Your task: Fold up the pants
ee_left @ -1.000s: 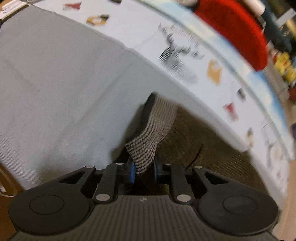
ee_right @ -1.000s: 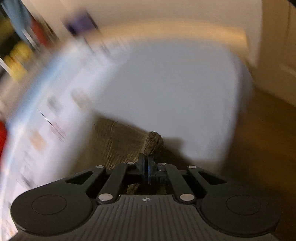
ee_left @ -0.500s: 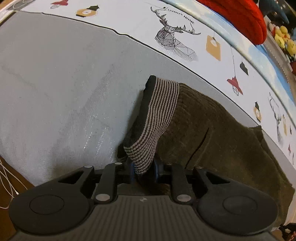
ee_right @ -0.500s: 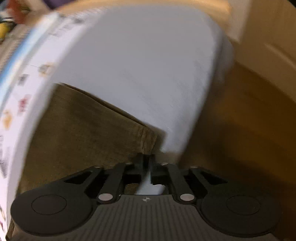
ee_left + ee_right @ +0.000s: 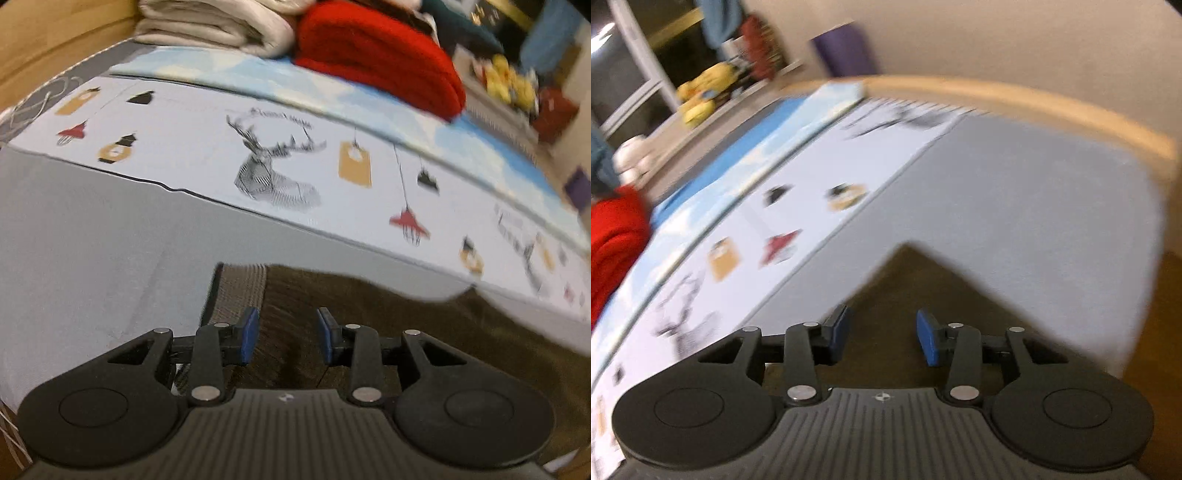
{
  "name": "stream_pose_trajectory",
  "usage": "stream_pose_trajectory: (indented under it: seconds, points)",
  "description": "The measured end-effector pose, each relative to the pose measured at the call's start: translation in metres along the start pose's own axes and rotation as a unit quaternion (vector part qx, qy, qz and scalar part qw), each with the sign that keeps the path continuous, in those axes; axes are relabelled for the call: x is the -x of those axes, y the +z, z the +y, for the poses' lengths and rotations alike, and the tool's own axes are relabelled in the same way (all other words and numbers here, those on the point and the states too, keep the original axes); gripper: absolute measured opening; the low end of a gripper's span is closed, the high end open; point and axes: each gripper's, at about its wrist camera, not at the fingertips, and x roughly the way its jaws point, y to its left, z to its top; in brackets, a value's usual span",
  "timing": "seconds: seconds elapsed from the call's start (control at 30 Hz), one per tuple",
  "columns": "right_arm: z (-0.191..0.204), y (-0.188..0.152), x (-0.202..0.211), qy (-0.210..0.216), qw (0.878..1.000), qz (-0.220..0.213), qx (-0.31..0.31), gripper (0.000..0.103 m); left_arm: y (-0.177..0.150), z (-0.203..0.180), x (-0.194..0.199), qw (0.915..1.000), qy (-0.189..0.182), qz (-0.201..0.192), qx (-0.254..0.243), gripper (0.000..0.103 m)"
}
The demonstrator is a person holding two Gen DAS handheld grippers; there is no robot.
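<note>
The olive-brown pants (image 5: 388, 325) lie flat on the grey sheet (image 5: 92, 240). Their striped waistband (image 5: 240, 291) sits just ahead of my left gripper (image 5: 286, 334), which is open and empty above the cloth. In the right wrist view a corner of the pants (image 5: 908, 280) points away from my right gripper (image 5: 882, 336), which is also open and empty just over the fabric.
A printed white sheet with deer and lantern pictures (image 5: 277, 170) runs beyond the pants. A red blanket (image 5: 376, 55) and folded beige bedding (image 5: 210, 26) lie at the bed's far side. A wooden bed rail (image 5: 1015, 99) and floor (image 5: 1167, 314) bound the right side.
Both grippers have opened and let go of the pants. The waistband and the leg end now lie flat on the sheet, and both cameras have tilted up.
</note>
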Motion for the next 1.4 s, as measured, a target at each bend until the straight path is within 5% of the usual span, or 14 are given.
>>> stream_pose_trajectory:
  seconds: [0.17,0.37,0.43,0.5,0.6,0.73,0.93,1.07,1.17,1.3,1.33,1.4]
  points:
    - [0.029,-0.001,-0.044,-0.016,0.998,0.055,-0.026,0.047,0.002,-0.015,-0.011,0.9999,0.005,0.007,-0.014,0.038]
    - [0.039,-0.011,-0.079,-0.093,0.99,0.095,-0.034,0.044,0.004,-0.022,-0.021,0.9994,0.01,0.011,-0.031,0.038]
    - [0.047,-0.016,-0.085,-0.128,0.987,0.092,-0.01,0.012,0.004,-0.024,-0.023,0.9992,0.013,0.013,-0.036,0.038]
    - [0.042,-0.013,-0.08,-0.118,0.989,0.08,-0.041,0.007,0.006,-0.026,-0.024,0.9989,0.015,0.013,-0.042,0.038]
    - [0.034,-0.001,-0.062,-0.085,0.991,0.023,-0.097,0.006,0.007,-0.028,-0.026,0.999,0.012,0.012,-0.042,0.038]
    - [0.012,-0.008,-0.069,-0.071,0.985,0.039,-0.153,0.008,0.006,-0.032,-0.028,0.9985,0.009,0.019,-0.05,0.038]
    - [0.03,-0.007,-0.049,-0.079,0.994,0.024,-0.069,0.03,0.001,-0.024,-0.035,0.998,0.002,0.044,-0.045,0.038]
    - [0.064,-0.008,-0.033,-0.029,1.0,0.013,-0.003,0.031,-0.012,-0.01,-0.062,0.9909,0.044,0.119,-0.045,0.024]
    - [0.104,-0.019,-0.022,0.033,0.997,0.015,0.064,0.031,-0.012,-0.007,-0.06,0.991,0.044,0.12,-0.039,0.024]
    - [0.175,-0.046,-0.007,0.134,0.975,0.027,0.178,0.031,-0.013,-0.006,-0.059,0.9912,0.045,0.119,-0.037,0.024]
    - [0.192,-0.054,-0.002,0.159,0.967,0.036,0.198,0.028,-0.013,-0.007,-0.059,0.9911,0.046,0.119,-0.038,0.024]
    - [0.228,-0.075,0.0,0.214,0.945,0.06,0.24,0.0,-0.013,-0.009,-0.058,0.991,0.047,0.119,-0.04,0.024]
